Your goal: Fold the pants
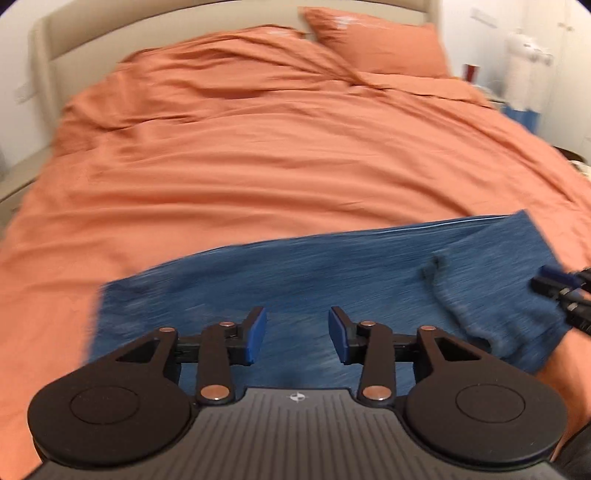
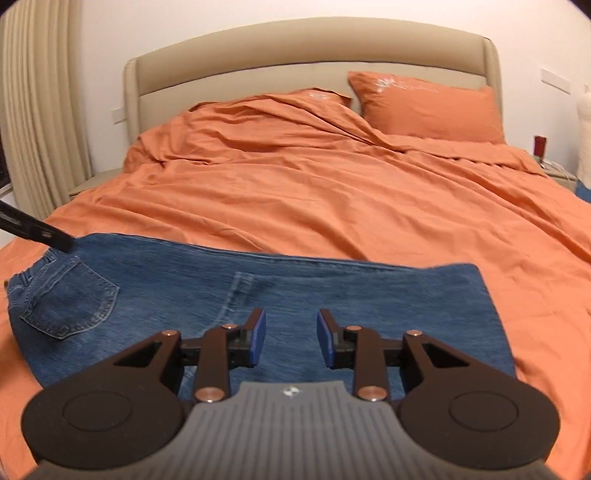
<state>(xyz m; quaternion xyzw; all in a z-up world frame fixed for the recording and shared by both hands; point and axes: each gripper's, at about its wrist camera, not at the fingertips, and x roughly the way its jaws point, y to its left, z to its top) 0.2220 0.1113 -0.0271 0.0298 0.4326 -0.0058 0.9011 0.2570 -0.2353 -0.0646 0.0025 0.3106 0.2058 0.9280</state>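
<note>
The blue denim pants (image 2: 258, 295) are lying flat across the near edge of the orange-covered bed (image 2: 332, 192), looking heavy and floppy, best pinched at the hems, while the left gripper (image 1: 297, 334) and right gripper (image 2: 290, 338) are hovering part-open, holding nothing.

left wrist view: close above the jeans (image 1: 295, 280), facing the headboard (image 1: 221, 18), blurred.
right wrist view: same, sharp.
shared: jeans, orange bedding (image 2: 314, 192).

No legible text, number or brand is shown. A small round emblem — without lettering — is seen on the right gripper (image 2: 290, 339) body at 6 o'clock; white markings on the pillow (image 2: 424, 105) at 1 o'clock cannot be read.
</note>
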